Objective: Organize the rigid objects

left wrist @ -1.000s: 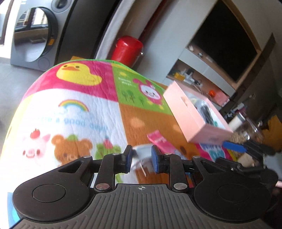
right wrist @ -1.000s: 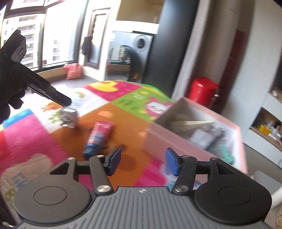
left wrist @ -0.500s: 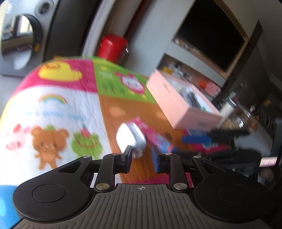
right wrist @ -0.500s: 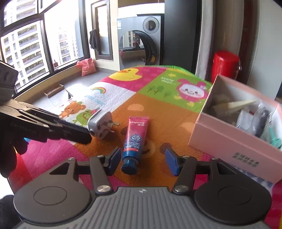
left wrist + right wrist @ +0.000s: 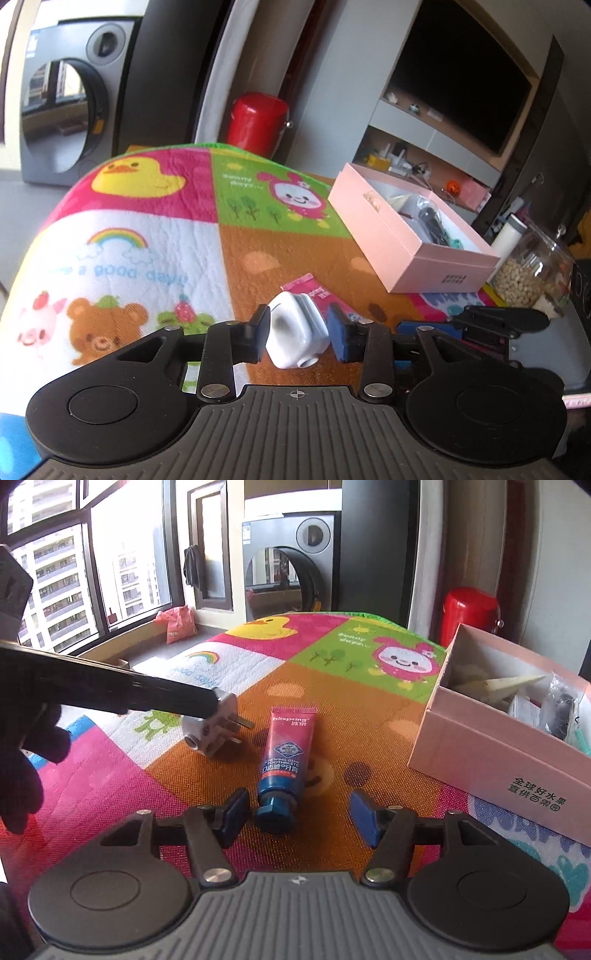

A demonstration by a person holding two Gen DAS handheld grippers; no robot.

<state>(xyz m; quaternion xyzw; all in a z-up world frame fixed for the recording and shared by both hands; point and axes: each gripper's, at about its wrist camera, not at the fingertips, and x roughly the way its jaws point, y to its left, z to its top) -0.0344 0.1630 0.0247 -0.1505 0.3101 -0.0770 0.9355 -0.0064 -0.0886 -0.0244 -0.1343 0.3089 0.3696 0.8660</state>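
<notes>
Left wrist view: the left gripper (image 5: 298, 334) is holding its jaws narrowly apart around a glossy white plastic plug adapter (image 5: 295, 338), rounded-cube in shape; both pads are sitting against or just beside its sides, and whether they are pressing cannot be told. In the right wrist view the same adapter (image 5: 212, 728) is resting on the desk with two flat metal prongs pointing sideways.

The right gripper (image 5: 295, 821) is hovering low with jaws wide apart and holding nothing. Between its blue pads the cap end of a soft red-and-blue toothpaste tube (image 5: 286, 758) is lying flat, crimped end pointing away, just beside the adapter.

A matte pink rectangular cardboard box (image 5: 495, 749) is standing open to the right, holding small items, some in clear plastic bags, too jumbled to name.

The desk is wearing a quilted fleece cartoon-print cover (image 5: 155, 236) in bright patches: yellow duck, pink rabbit, rainbow, bear.

Room: a grey front-loading washing machine (image 5: 291, 568) with its round door, a shiny red cylindrical canister (image 5: 256, 122), a dark wall-mounted television screen (image 5: 458, 77), and a clear jar of pale nuts (image 5: 528, 269).
</notes>
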